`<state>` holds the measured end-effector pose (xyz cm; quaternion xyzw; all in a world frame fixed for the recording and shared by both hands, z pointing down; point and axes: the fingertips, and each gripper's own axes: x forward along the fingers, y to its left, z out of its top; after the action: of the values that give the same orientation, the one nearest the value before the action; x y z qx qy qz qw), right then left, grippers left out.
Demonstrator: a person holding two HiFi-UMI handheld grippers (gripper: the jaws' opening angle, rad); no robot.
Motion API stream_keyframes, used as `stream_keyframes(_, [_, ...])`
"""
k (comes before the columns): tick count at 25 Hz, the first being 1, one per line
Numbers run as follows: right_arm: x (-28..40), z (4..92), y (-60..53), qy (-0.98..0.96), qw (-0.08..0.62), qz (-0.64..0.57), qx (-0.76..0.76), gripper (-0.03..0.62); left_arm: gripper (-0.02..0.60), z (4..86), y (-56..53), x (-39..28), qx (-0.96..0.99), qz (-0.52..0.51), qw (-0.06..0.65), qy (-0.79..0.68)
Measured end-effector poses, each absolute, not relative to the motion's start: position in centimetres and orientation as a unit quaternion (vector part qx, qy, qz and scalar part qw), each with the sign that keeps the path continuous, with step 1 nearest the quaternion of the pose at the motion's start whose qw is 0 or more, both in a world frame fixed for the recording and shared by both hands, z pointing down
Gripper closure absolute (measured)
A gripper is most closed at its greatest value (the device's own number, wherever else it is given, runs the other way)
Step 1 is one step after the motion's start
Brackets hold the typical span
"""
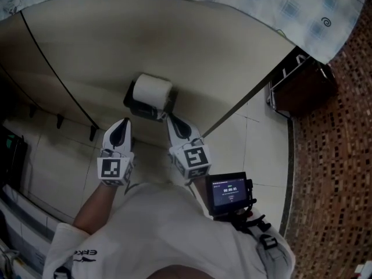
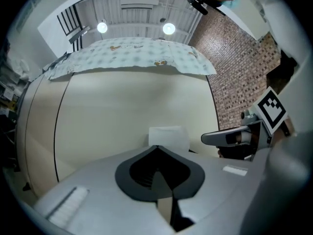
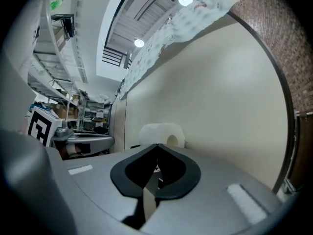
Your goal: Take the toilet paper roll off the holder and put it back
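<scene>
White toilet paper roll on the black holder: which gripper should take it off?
Probably right. The right gripper sits at the black holder's end, and its view faces the white toilet paper roll's open core. The left gripper sits off to the side. Both are shut.

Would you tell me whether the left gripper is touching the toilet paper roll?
Apart. The head view shows the left gripper short of the toilet paper roll, with bare wall visible between them.

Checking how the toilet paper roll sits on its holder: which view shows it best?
Head view: the whole toilet paper roll shows, on its black holder. The right gripper view shows its upper part and core hole; the left gripper view only its top.
</scene>
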<state>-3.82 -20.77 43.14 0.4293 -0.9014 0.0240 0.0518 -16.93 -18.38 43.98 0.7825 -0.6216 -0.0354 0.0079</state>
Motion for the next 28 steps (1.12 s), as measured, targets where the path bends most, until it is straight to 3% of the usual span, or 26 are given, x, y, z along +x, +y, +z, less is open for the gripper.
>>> stream_keyframes(2, [-4.0, 43.6, -21.3, -0.907, 0.065, 0.025, 0.416, 0.577, 0.580, 44.0, -18.8, -16.9, 0.782, -0.030, 0.006, -0.623])
stream_keyframes(5, [-4.6, 44.0, -22.1, -0.916, 0.076, 0.021, 0.393, 0.494, 0.580, 44.0, -19.3, -17.1, 0.779, -0.036, 0.001, -0.626])
stream_keyframes(9, [-5.9, 43.1, -22.7, -0.932, 0.082, 0.010, 0.352, 0.290, 0.580, 44.3, -19.7, -17.0, 0.778, -0.026, 0.003, -0.628])
stream_keyframes(15, [-6.5, 44.0, -25.6, -0.939, 0.106, 0.024, 0.325, 0.093, 0.580, 44.4, -20.4, -17.9, 0.764, -0.028, 0.008, -0.644])
stream_keyframes(21, [-7.0, 44.7, -28.0, -0.943, 0.146, 0.055, 0.296, 0.049, 0.580, 44.4, -21.0, -18.4, 0.759, -0.028, 0.006, -0.650])
stream_keyframes(28, [-7.9, 44.8, -27.3, -0.926, 0.291, -0.049, 0.237, 0.040, 0.580, 44.4, -21.5, -18.6, 0.761, -0.025, 0.007, -0.649])
